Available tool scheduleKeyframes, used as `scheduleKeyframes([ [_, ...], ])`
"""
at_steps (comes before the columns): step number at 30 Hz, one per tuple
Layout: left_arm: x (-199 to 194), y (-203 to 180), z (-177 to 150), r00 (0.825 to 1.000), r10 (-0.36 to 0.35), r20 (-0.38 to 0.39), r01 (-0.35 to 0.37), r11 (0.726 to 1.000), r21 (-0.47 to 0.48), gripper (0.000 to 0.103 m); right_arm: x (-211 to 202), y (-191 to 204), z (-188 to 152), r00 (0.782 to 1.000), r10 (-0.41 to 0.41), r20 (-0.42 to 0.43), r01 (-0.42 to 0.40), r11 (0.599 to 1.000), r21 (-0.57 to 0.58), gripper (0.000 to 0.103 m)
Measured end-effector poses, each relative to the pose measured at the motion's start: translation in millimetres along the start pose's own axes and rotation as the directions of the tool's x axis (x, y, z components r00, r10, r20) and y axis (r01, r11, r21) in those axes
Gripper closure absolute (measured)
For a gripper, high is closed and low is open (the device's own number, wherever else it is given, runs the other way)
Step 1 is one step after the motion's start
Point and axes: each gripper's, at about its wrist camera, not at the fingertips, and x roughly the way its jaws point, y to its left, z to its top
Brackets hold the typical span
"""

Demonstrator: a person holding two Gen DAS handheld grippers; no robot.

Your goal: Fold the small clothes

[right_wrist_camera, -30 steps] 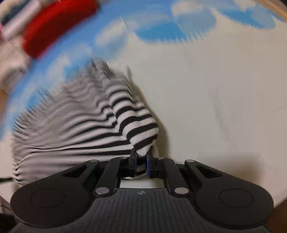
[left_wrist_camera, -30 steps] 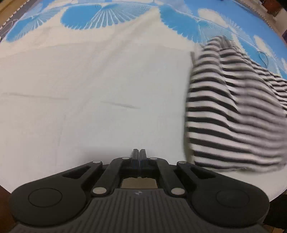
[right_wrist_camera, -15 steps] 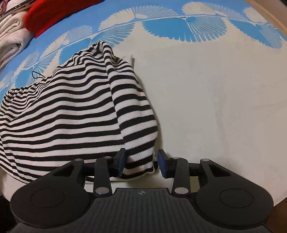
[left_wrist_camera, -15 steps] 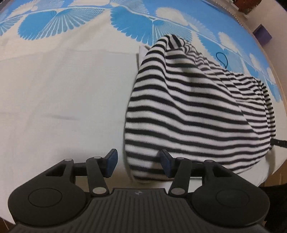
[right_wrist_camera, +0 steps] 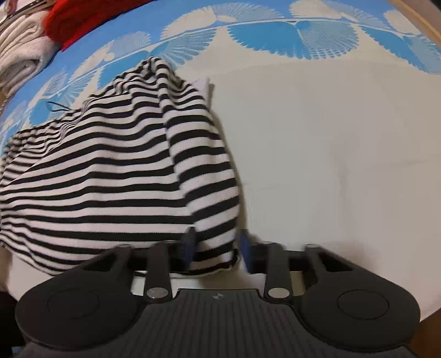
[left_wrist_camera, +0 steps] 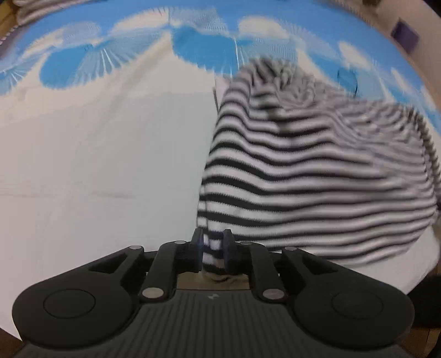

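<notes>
A: Left gripper [left_wrist_camera: 212,249]: pressed together on a bunched near corner of the striped garment [left_wrist_camera: 311,176], where half a second ago spread wide around the same hem. Right gripper [right_wrist_camera: 216,247]: spread, straddling the near edge, pinching nothing; a second ago clamped there.

B: Meaning for the task?

A: Handover of the hold, right to left. Probably a re-grip before spreading or folding; no fold made yet.

B: Location of the garment?

A: Heaped on the tabletop [right_wrist_camera: 344,143], near edge at the front, bulk humped and creased behind. Heavy blur in the left wrist view, so likely in motion.

B: Material and shape?

A: Soft knit, narrow black and white stripes, limp and rumpled, with a thin dark cord [right_wrist_camera: 56,108] at the far side. Beneath: smooth pale cloth with faint creases, bordered in blue fan shapes. Farther back: red fabric [right_wrist_camera: 82,19] and folded white cloth [right_wrist_camera: 24,52].
</notes>
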Motion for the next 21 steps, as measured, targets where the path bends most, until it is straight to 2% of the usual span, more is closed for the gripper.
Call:
scheduleKeyframes([
  [1, -7.4, 1.7, 2.3, 0.999, -0.025, 0.039, 0.025, 0.999, -0.021, 0.089, -1.0, 0.7, 0.1, 1.0, 0.018, 0.005, -0.018, 1.0, -0.003, 0.096],
  [3, -16.2, -2.2, 5.5, 0.992, -0.081, 0.096, 0.086, 0.995, -0.042, 0.089, -8.2, 2.8, 1.1, 0.999, 0.011, 0.048, -0.01, 1.0, -0.019, 0.098],
  [5, -17.2, -8.6, 10.7, 0.985, -0.131, 0.112, 0.135, 0.99, -0.027, 0.089, -14.7, -2.2, 2.1, 0.996, 0.02, 0.084, -0.022, 1.0, 0.021, 0.099],
  [8, -5.3, -19.3, 7.7, 0.988, -0.154, 0.025, 0.153, 0.988, 0.017, 0.089, -14.4, -4.5, 1.2, 0.996, 0.0, 0.085, -0.003, 1.0, 0.029, 0.098],
  [10, 18.8, -21.3, 0.5, 0.993, -0.06, -0.1, 0.065, 0.997, 0.052, 0.086, -9.3, 1.3, -1.2, 0.998, -0.017, 0.059, 0.017, 1.0, -0.01, 0.096],
  [11, 26.9, -20.1, -1.5, 0.989, -0.024, -0.143, 0.033, 0.998, 0.061, 0.087, -7.3, 4.7, -2.0, 0.998, -0.03, 0.051, 0.031, 0.999, -0.025, 0.093],
  [12, 29.0, -18.2, -1.3, 0.988, -0.022, -0.154, 0.03, 0.998, 0.05, 0.087, -6.4, 7.6, -2.1, 0.997, -0.053, 0.054, 0.055, 0.998, -0.036, 0.087],
  [14, 20.0, -11.9, 4.5, 0.993, -0.05, -0.106, 0.051, 0.999, 0.012, 0.084, -9.3, 11.5, 0.3, 0.991, -0.096, 0.09, 0.1, 0.994, -0.042, 0.083],
  [16, 8.5, -7.2, 9.9, 0.996, -0.084, -0.035, 0.084, 0.996, -0.017, 0.084, -15.3, 13.1, 3.4, 0.986, -0.089, 0.139, 0.095, 0.995, -0.035, 0.082],
  [19, -3.4, -11.9, 19.6, 0.989, -0.143, 0.045, 0.145, 0.989, -0.026, 0.084, -20.4, 18.8, 8.6, 0.979, -0.047, 0.196, 0.057, 0.998, -0.042, 0.082],
  [21, -10.8, -22.8, 23.5, 0.98, -0.175, 0.09, 0.176, 0.984, 0.0, 0.084, -14.0, 23.5, 14.7, 0.98, -0.052, 0.194, 0.064, 0.997, -0.054, 0.082],
])
